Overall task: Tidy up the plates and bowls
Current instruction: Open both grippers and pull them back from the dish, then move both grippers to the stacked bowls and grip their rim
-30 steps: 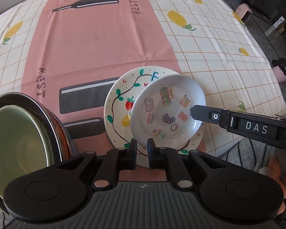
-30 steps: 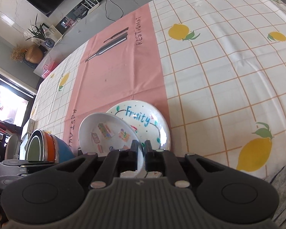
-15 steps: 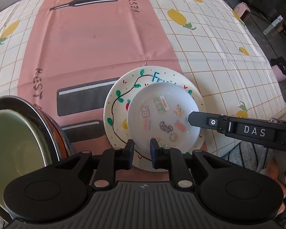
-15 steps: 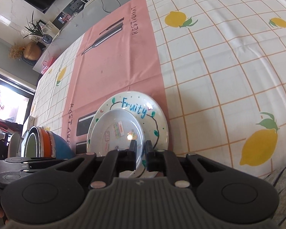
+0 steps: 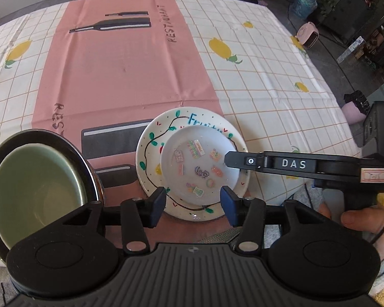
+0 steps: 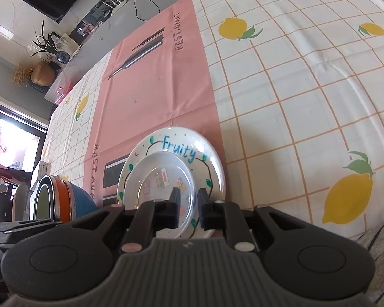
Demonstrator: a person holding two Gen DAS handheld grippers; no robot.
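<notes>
A small white dish with stickers [image 5: 199, 158] [image 6: 156, 176] lies flat inside the larger "Fruity" plate [image 5: 147, 158] [image 6: 213, 165] near the table's front edge. My left gripper [image 5: 193, 203] hovers just above the dish's near rim. Its jaws are opening wide, and the blue pads [image 5: 158, 200] touch nothing. My right gripper [image 5: 228, 159] [image 6: 189, 206] reaches in from the right over the dish's right rim. Its jaws are also opening; the rim shows in the narrow gap and the pads stand off it.
A stack of nested bowls [image 5: 35, 189] [image 6: 64, 199], green inside with orange and blue ones under it, stands left of the plate. A hand [image 5: 358, 217] holds the right gripper's handle. The pink and lemon-print tablecloth [image 5: 130, 71] stretches beyond.
The small dish was tilted up between both shut grippers; it now lies flat on the Fruity plate. Both grippers have opened, and the left one has lifted and drawn back.
</notes>
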